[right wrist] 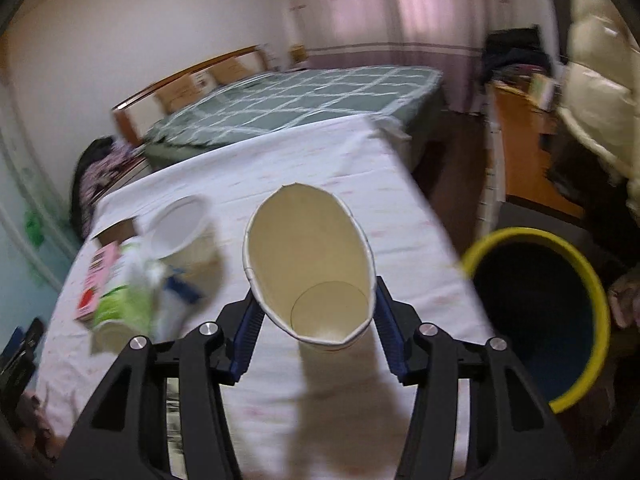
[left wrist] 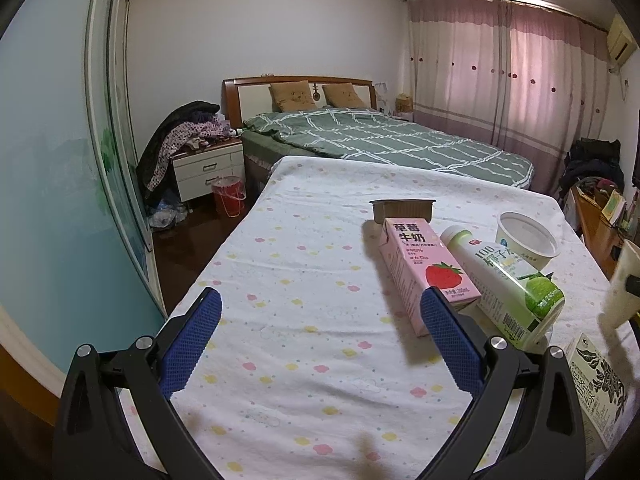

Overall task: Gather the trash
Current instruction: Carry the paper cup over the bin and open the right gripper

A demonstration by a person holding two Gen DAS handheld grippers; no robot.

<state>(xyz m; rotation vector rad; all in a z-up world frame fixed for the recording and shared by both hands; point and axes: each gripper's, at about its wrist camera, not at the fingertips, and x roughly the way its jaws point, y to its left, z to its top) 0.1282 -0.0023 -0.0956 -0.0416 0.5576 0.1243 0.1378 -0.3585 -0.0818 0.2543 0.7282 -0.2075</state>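
Note:
My right gripper (right wrist: 316,296) is shut on a cream paper cup (right wrist: 308,248), squeezed to an oval with its mouth facing away; the cup also shows blurred at the right edge (left wrist: 622,288). To its right on the floor stands a dark bin with a yellow rim (right wrist: 592,280). On the flowered tablecloth (left wrist: 304,248) lie a pink strawberry milk carton (left wrist: 424,272), a white and green bottle (left wrist: 508,288), a white tub (left wrist: 528,240), a brown foil tray (left wrist: 402,210) and a black-and-white carton (left wrist: 596,392). My left gripper (left wrist: 320,300) hangs open over the cloth, left of the pink carton, nothing between its fingers.
A bed with a green checked cover (left wrist: 380,140) stands beyond the table. A nightstand piled with clothes (left wrist: 204,160) and a red bucket (left wrist: 228,196) are at the far left. A wooden desk (right wrist: 520,128) and a person in a cream jacket (right wrist: 592,80) are to the right.

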